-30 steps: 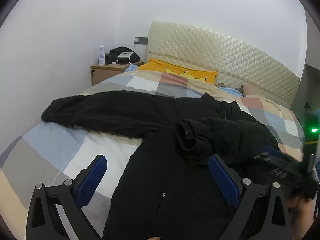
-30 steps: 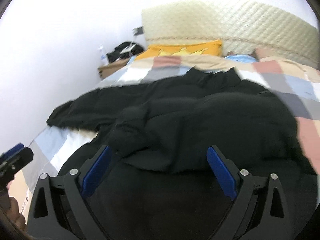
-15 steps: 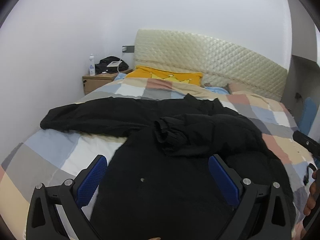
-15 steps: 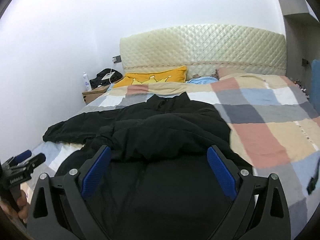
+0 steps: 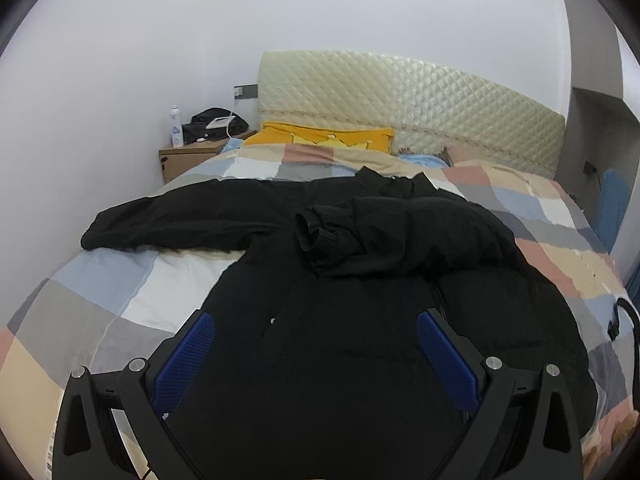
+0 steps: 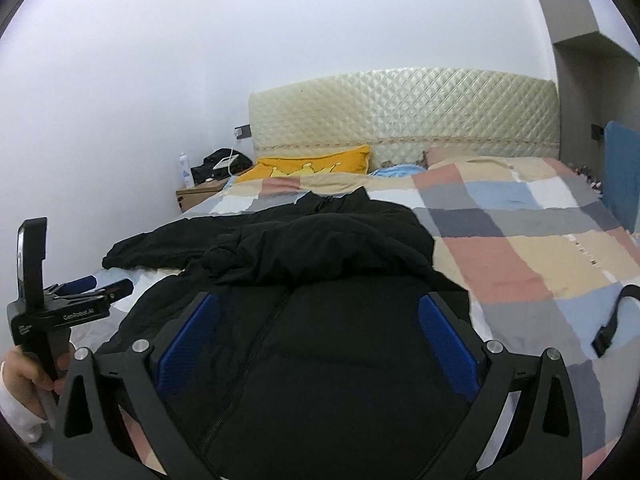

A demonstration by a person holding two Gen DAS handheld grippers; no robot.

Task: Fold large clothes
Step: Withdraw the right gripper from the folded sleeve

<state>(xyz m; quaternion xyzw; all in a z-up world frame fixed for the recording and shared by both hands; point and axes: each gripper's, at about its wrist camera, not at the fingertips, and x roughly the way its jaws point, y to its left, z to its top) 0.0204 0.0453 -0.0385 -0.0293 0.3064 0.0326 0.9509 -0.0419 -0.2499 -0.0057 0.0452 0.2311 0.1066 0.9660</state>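
A large black jacket point(image 5: 340, 320) lies front up on a checkered bed. Its left sleeve point(image 5: 176, 220) stretches out to the left. Its right sleeve point(image 5: 400, 236) is folded across the chest, cuff near the middle. My left gripper point(image 5: 316, 344) hovers open above the jacket's lower body, nothing between its blue pads. In the right wrist view the same jacket point(image 6: 320, 352) fills the foreground, and my right gripper point(image 6: 320, 332) hangs open over its zipper. The left gripper point(image 6: 80, 292) shows there at the left edge, held by a hand point(image 6: 24, 376).
The checkered quilt point(image 6: 520, 248) covers the bed, with a yellow pillow point(image 5: 320, 138) and padded headboard point(image 5: 400, 100) at the far end. A wooden nightstand point(image 5: 188, 158) with a bottle and dark bag stands at the back left. A black strap point(image 6: 612, 320) lies at the right edge.
Both grippers have pulled back and up from the jacket, widening the view. The right sleeve stays folded over the chest. The right gripper has left the left wrist view.
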